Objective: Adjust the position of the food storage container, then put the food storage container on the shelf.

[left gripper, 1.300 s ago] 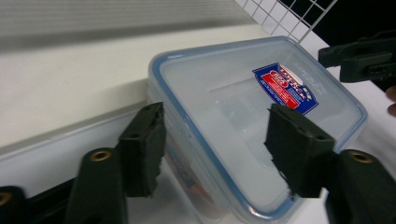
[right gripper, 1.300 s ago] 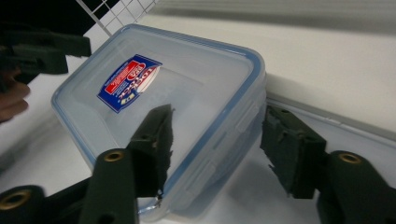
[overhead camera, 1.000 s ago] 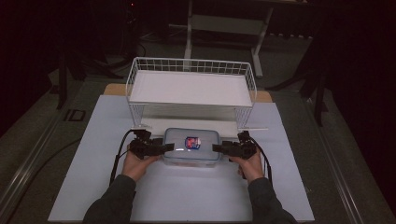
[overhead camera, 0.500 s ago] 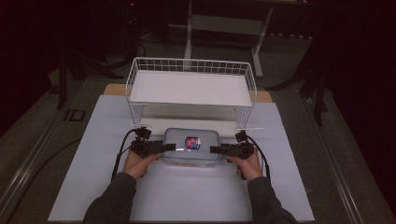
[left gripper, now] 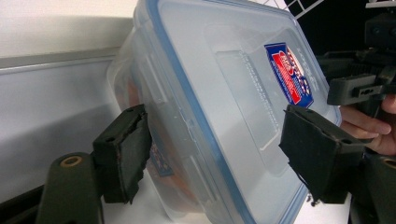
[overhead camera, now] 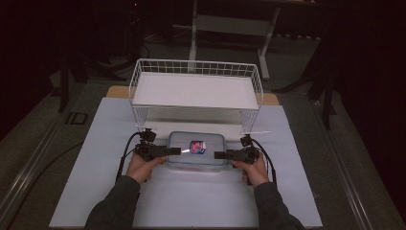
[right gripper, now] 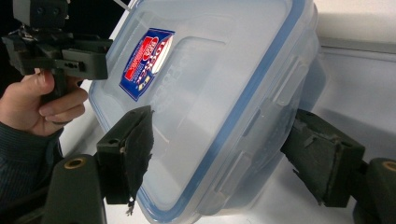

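A clear plastic container point(overhead camera: 196, 151) with a blue-rimmed lid and a red and blue label sits on the white table top point(overhead camera: 191, 201), just in front of the wire shelf. My left gripper point(overhead camera: 173, 151) reaches in at its left end and my right gripper point(overhead camera: 218, 155) at its right end. In the left gripper view the left gripper point(left gripper: 219, 154) straddles the container point(left gripper: 224, 93); its jaws have just been opening and the pads stand off it. The right gripper point(right gripper: 215, 154) likewise straddles the container point(right gripper: 219, 70), its jaws just opened, with the container end between them.
A white wire shelf point(overhead camera: 196, 91) on legs stands behind the container, with a low gap under its deck. Bare white table lies in front and to both sides. Cables trail from both grippers. Dark floor and a stand's legs lie beyond the table.
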`<state>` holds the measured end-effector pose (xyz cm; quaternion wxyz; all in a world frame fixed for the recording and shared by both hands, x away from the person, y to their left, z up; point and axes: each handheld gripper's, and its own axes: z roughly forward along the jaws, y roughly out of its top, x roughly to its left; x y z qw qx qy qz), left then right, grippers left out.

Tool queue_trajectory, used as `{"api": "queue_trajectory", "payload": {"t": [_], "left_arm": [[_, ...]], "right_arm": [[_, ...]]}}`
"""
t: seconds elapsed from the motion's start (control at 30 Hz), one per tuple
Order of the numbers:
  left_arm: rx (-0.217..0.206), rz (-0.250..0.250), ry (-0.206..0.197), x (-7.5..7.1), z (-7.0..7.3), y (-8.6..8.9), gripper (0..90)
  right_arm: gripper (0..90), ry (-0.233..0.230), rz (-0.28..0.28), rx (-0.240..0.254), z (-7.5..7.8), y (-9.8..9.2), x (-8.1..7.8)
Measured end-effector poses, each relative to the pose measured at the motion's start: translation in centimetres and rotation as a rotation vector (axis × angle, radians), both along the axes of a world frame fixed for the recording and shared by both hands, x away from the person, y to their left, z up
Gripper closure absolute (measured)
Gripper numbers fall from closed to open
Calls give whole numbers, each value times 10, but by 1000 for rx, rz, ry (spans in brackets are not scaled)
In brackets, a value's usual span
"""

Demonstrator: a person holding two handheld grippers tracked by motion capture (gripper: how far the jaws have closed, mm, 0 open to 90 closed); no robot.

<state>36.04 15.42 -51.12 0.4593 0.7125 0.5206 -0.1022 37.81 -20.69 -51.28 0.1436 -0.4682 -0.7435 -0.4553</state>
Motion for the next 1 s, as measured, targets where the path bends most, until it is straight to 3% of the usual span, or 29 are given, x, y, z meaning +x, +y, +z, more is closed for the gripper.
{"api": "queue_trajectory", "payload": {"t": [0.1,0.3,0.4,0.57,0.87,1.0], "left_arm": [[-13,39,-1,-5,2,1,305],[-5,54,-55,-20,6,1,345],[1,53,-74,-27,7,2,365],[1,43,-103,-37,10,4,409],[-22,22,-137,-53,9,10,464],[-30,16,-153,-58,7,12,481]], "right_arm": [[284,-18,1,-2,1,-1,-3],[376,-33,-19,40,2,-8,-13],[411,-27,-25,66,2,-11,-17],[467,-38,-18,68,5,-14,-26],[507,-47,-17,95,5,-17,-36],[509,-75,-8,100,5,-18,-42]]}}
